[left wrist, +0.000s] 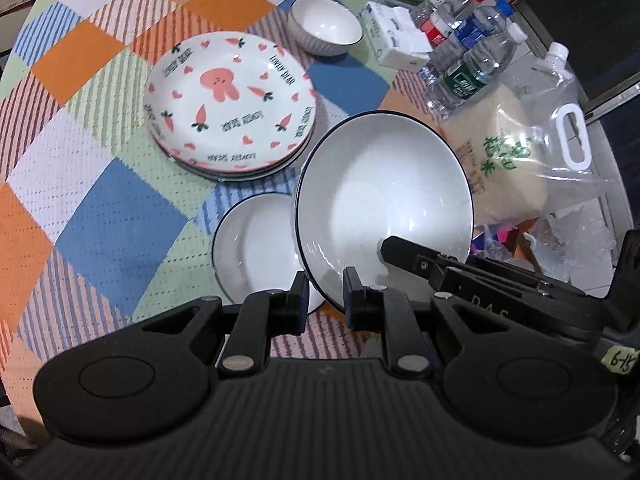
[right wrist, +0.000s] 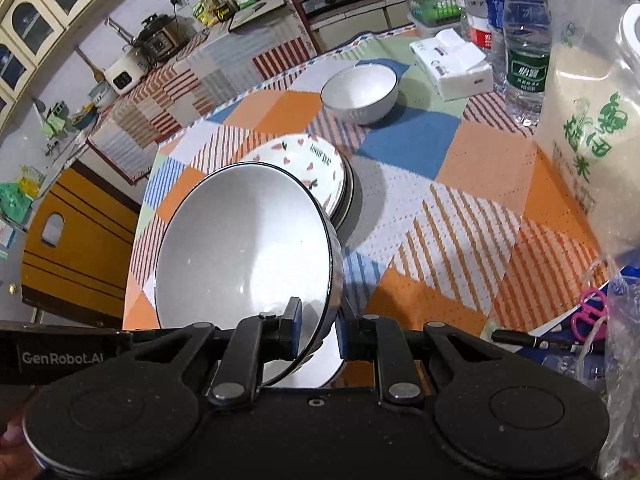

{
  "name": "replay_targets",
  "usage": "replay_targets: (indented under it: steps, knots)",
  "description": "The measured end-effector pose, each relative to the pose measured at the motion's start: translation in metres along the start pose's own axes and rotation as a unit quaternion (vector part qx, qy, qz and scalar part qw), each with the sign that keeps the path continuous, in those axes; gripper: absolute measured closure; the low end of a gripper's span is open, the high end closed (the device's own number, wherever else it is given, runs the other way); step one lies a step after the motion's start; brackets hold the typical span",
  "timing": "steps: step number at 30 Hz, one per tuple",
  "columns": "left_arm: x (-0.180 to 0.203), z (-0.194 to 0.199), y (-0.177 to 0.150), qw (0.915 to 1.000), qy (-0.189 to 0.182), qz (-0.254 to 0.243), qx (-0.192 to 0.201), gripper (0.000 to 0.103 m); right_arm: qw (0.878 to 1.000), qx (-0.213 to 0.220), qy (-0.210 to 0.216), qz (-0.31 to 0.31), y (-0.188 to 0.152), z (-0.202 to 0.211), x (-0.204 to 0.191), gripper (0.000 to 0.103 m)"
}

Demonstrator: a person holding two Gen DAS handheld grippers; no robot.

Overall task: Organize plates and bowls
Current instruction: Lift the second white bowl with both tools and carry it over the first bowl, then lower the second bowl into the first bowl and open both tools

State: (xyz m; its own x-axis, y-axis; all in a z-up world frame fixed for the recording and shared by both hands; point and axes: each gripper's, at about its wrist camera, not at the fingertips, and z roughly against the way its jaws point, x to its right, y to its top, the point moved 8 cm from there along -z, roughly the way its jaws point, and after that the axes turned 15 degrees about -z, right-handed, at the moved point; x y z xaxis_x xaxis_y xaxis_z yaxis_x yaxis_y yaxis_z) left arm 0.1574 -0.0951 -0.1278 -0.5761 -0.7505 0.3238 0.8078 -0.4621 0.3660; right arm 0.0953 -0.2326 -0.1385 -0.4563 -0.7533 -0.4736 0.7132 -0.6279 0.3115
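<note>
Your left tool (left wrist: 326,294) and right tool (right wrist: 316,326) are both clamped on the rim of one tilted white bowl (left wrist: 384,196), held above the desk (left wrist: 100,216) under its checked cloth of orange, blue and striped squares. Just beside the bowl sits a stack of plates (left wrist: 230,106) topped by a carrot-print plate; below it rests a second white bowl (left wrist: 256,248), beyond it a third (left wrist: 326,26). Water bottles (left wrist: 472,52) and a rice bag (left wrist: 516,152) crowd the far edge. A kitchen counter (right wrist: 168,80) runs behind.
</note>
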Motion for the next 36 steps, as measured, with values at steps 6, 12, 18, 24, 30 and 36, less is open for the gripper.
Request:
replay_targets:
  steps: [6, 12, 18, 24, 30, 36]
  knots:
    - [-0.013, -0.015, -0.018, 0.9993, -0.005, 0.017, -0.032, 0.087, 1.000, -0.026, -0.010, 0.002, -0.014, -0.017, 0.004, 0.082]
    - [-0.026, -0.035, -0.031, 0.9973, -0.016, 0.045, -0.056, 0.087, 0.999, -0.038, -0.027, 0.018, -0.023, -0.034, 0.006, 0.082]
    - [-0.039, -0.051, -0.041, 0.9947, -0.020, 0.058, -0.082, 0.087, 0.995, -0.056, -0.049, 0.061, -0.032, -0.056, 0.004, 0.082]
    - [-0.051, -0.064, -0.044, 0.9914, -0.032, 0.077, -0.101, 0.087, 0.993, -0.060, -0.059, 0.081, -0.035, -0.068, 0.002, 0.082]
    - [-0.063, -0.074, -0.047, 0.9852, -0.048, 0.110, -0.123, 0.085, 0.980, -0.050, -0.088, 0.173, -0.044, -0.078, -0.012, 0.079]
    - [-0.065, -0.081, -0.044, 0.9859, -0.050, 0.106, -0.119, 0.080, 0.971, -0.036, -0.107, 0.210, -0.043, -0.083, -0.016, 0.077]
